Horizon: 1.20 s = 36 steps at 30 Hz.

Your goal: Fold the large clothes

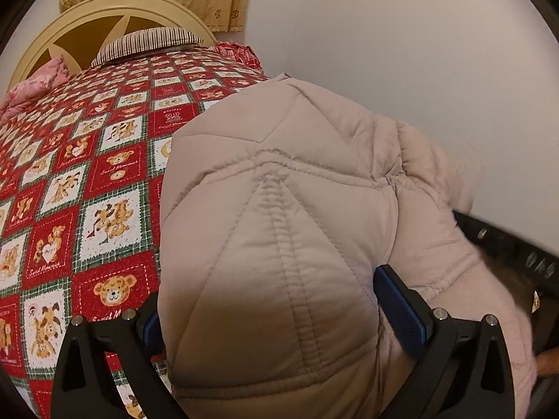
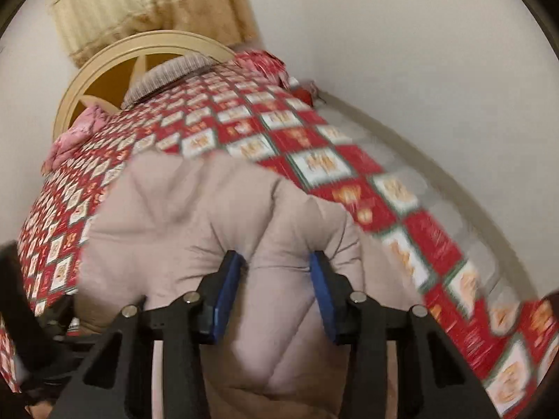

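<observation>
Jacket: a pale pink quilted puffer jacket (image 1: 279, 230) is being held up above the bed (image 1: 91, 160), bulging toward both cameras; whether any part of it is touching the bedspread cannot be told.
Left claw: the left claw (image 1: 269, 314) is standing wide, a thick padded bulge of the jacket filling the gap between its blue pads (image 1: 401, 310); it is clamping that bulk.
Right claw: the right claw (image 2: 276, 289) is pinching a narrower roll of the jacket (image 2: 223, 216) between its pads, the fabric puckering at both sides.
Feel: the filling is looking soft and springy, so it is likely giving under pressure and puffing back; probably light for its bulk.
Surface: the smooth shell is looking slippery, so a shallow bite is likely sliding off.
Where to grip: stitched seams and edges are probably offering a firmer, thinner hold than the puffy panels.
Risk: trapped air is likely pushing any fold open again.
Surroundings: a striped pillow (image 1: 146, 43) is lying by the headboard (image 1: 70, 31), well apart from the jacket.
</observation>
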Motion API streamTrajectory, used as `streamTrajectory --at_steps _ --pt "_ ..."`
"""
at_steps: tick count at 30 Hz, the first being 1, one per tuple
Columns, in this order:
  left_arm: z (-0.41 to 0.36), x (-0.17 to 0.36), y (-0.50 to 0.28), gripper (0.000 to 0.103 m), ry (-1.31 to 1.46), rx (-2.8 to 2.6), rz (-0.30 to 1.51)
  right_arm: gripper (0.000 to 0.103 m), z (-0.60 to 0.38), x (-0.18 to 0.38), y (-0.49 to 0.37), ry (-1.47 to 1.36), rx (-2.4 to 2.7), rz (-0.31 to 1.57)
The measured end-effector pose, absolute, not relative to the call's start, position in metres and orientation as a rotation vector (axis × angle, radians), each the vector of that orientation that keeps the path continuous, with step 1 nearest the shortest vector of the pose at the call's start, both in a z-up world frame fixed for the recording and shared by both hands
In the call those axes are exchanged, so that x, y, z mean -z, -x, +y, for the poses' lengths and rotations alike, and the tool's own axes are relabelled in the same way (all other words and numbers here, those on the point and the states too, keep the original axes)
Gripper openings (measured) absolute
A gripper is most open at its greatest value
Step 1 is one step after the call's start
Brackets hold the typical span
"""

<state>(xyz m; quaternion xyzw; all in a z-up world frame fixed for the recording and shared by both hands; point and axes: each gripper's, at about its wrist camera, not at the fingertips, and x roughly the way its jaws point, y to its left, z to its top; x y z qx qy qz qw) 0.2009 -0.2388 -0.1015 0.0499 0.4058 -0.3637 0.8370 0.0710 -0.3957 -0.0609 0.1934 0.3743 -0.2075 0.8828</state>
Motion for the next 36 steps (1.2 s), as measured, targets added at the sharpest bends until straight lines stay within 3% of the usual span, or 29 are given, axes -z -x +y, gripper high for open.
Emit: streamTrajectory --at_steps 8,14,21,25,27,28,29,36 --pt "-0.243 0.103 -0.202 0.102 -0.122 0.756 0.849 0.044 -0.394 0.085 -0.057 -0.461 0.493 0.682" --pt "-0.240 0.101 -0.204 0.102 -0.131 0.720 0.872 0.044 -0.397 0.093 -0.079 -0.411 0.571 0.715" --pt "-0.197 0.072 -0.160 0.102 -0.229 0.677 0.781 0.045 -0.398 0.092 -0.075 -0.395 0.593 0.709" --pt "-0.167 0.059 -0.136 0.102 -0.249 0.642 0.760 0.054 -0.395 0.088 -0.072 -0.374 0.628 0.701" --pt "-0.157 0.054 -0.126 0.102 -0.256 0.625 0.729 0.073 -0.392 0.084 -0.067 -0.361 0.666 0.701" --pt "-0.155 0.053 -0.123 0.102 -0.261 0.618 0.718 0.088 -0.393 0.083 -0.063 -0.368 0.697 0.708" --pt "-0.152 0.052 -0.119 0.102 -0.268 0.611 0.705 0.094 -0.397 0.081 -0.057 -0.395 0.703 0.715" --pt "-0.151 0.055 -0.102 0.102 -0.280 0.625 0.737 0.095 -0.387 0.058 -0.010 -0.434 0.628 0.701"
